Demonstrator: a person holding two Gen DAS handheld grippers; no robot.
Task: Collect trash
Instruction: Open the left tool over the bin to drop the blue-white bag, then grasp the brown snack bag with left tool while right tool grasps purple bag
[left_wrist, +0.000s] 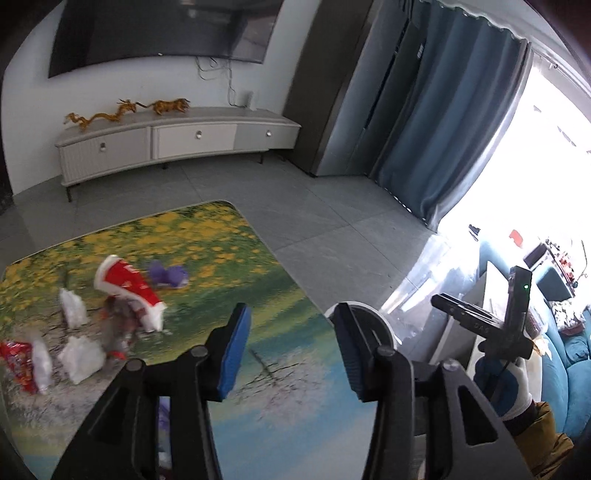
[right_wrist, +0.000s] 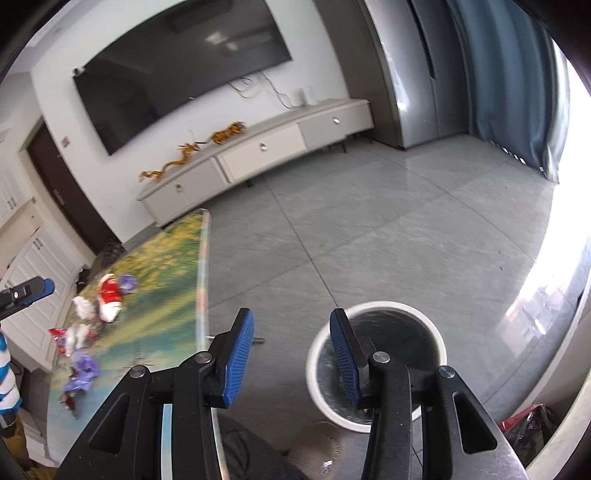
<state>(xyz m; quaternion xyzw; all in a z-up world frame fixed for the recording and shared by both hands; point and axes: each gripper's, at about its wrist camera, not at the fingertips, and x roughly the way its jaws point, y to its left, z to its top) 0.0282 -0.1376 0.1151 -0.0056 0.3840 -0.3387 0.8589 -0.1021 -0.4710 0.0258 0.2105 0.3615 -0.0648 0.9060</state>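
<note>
Trash is what we're after, and most of it sits on the table (left_wrist: 258, 266) with the flowery printed top: a red wrapper (left_wrist: 127, 286), a purple wrapper (left_wrist: 170, 275) just behind it, a few crumpled white bits (left_wrist: 79, 356) and a red packet (left_wrist: 16, 360) at the left edge. From the right wrist view we see another purple wrapper (right_wrist: 81, 373) nearer the front of the table. Our left gripper (left_wrist: 291, 349) hangs above the table's right part, jaws apart, nothing between the blue pads (left_wrist: 234, 354). Our right gripper (right_wrist: 291, 356) is likewise spread and empty, above the floor by the table's edge, right beside the white bin (right_wrist: 376, 363). Bin has a dark liner; what's inside we can't tell.
</note>
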